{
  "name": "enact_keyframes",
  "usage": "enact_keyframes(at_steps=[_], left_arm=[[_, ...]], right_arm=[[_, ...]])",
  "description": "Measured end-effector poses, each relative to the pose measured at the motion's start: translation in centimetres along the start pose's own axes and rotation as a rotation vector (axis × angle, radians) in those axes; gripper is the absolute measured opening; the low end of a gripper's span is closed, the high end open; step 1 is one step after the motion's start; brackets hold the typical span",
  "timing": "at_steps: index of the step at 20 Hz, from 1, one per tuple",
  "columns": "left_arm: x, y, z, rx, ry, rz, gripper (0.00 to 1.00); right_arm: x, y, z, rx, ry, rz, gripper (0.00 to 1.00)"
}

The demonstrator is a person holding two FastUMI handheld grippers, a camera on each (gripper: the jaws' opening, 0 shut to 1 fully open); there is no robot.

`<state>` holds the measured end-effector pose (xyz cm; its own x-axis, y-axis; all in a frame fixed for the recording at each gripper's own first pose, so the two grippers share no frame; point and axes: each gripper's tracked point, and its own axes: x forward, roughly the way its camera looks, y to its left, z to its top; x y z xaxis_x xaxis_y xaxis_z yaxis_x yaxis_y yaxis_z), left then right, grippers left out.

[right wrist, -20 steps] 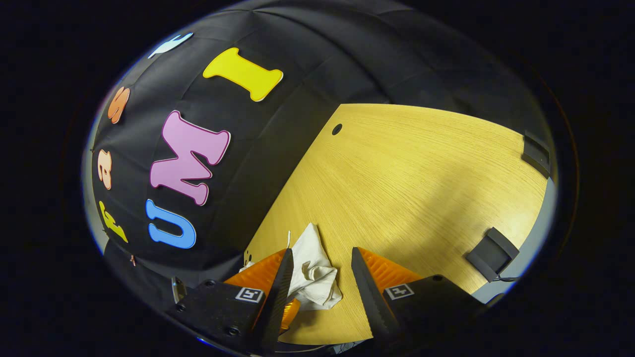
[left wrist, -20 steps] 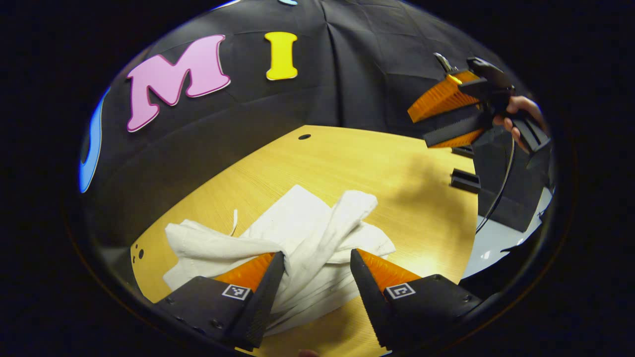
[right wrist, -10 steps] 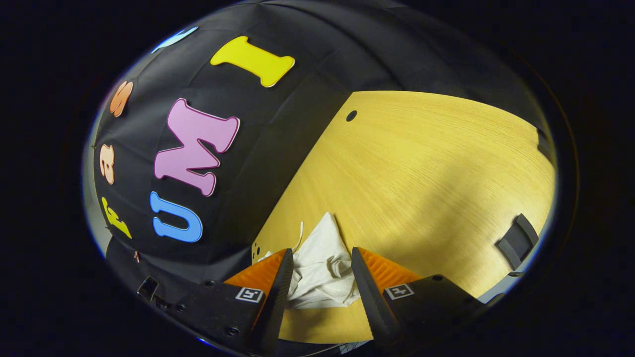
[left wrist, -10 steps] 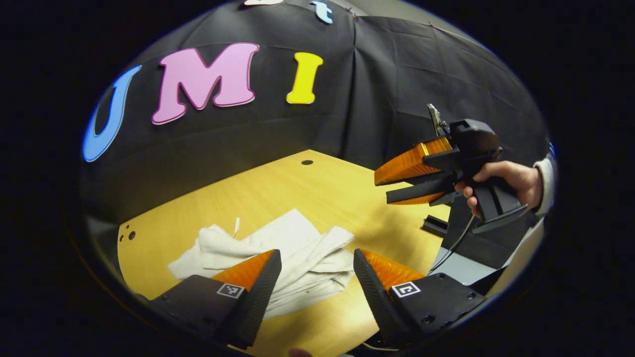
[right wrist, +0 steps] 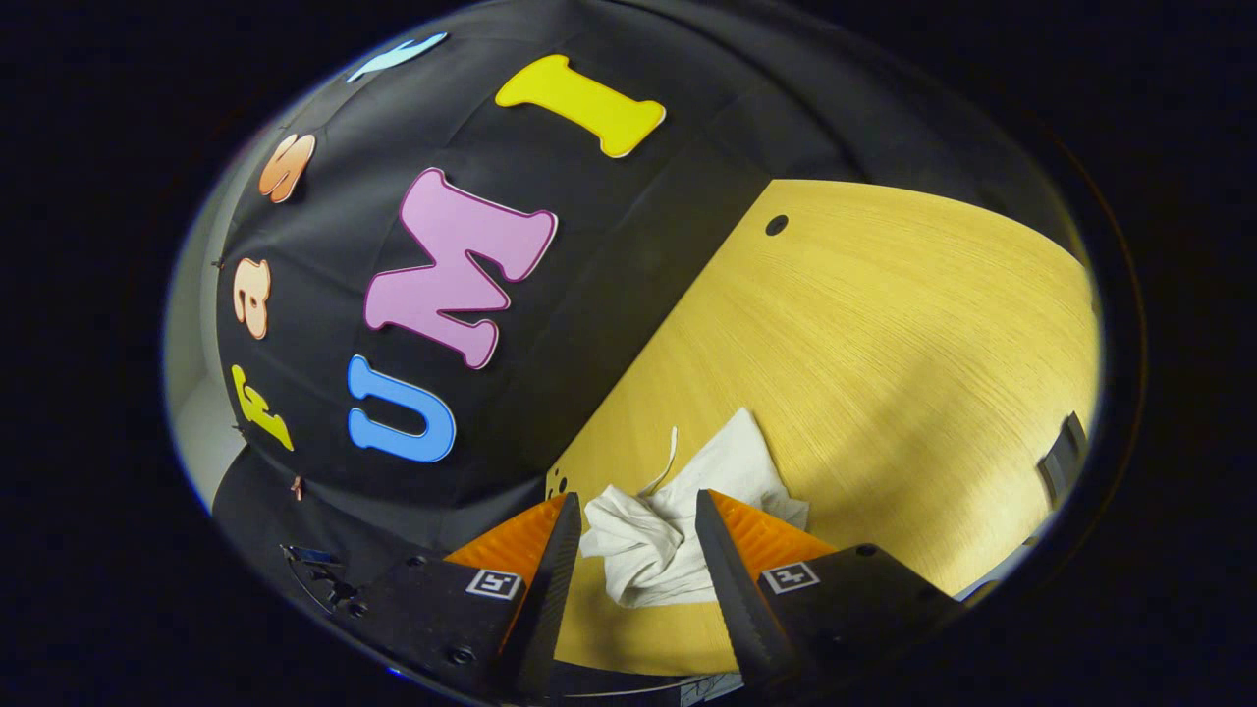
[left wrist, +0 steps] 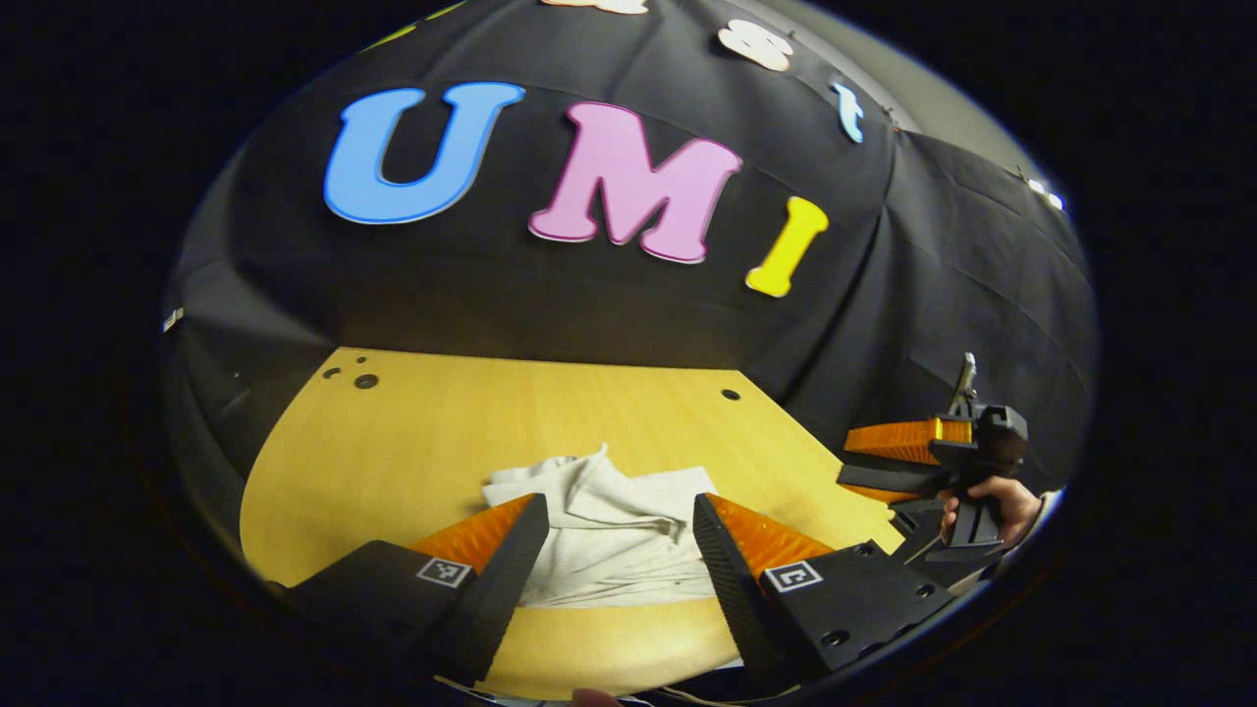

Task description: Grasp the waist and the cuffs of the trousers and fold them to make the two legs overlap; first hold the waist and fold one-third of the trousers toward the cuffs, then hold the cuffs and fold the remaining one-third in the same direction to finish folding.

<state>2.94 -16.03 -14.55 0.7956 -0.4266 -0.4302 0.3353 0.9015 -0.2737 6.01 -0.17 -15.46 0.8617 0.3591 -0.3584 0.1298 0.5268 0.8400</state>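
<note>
Left gripper — black angular housings, small square black-and-white marker tag on each, round screws along the edges. Right gripper at 6 o'clock, same build — hand at 4 o'clock, pale cuff.

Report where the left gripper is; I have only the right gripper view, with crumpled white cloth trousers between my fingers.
Observer: The left gripper is open, its fingers either side of the crumpled white cloth trousers, not gripping them.
Operator: Describe my gripper from outside.
Observer: A hand holds the right gripper by the yellow wooden table's edge, apart from the trousers.
Operator: Say how the cloth lies.
Observer: In the left gripper view it is a bunched heap near the table's front edge.
</note>
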Motion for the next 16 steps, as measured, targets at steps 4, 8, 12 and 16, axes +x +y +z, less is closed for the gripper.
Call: enact_keyframes(at_steps=[4,8,12,16], left_arm=[[-1.6,3.4,0.4,-0.118,-0.019,0.056,0.93],[-2.2,4.6,-0.9,-0.203,0.001,0.074,0.93],[-2.1,4.6,-2.3,-0.237,0.034,0.071,0.93],[-1.8,4.8,-3.2,-0.268,0.061,0.081,0.93]], right_arm=[[-0.5,3.3,-1.3,-0.122,-0.001,0.029,0.73],[-0.3,5.1,-2.5,-0.258,0.008,0.039,0.77],[0.5,5.3,-3.9,-0.317,0.048,0.03,0.93],[1.3,4.6,-5.0,-0.333,0.088,0.021,0.93]])
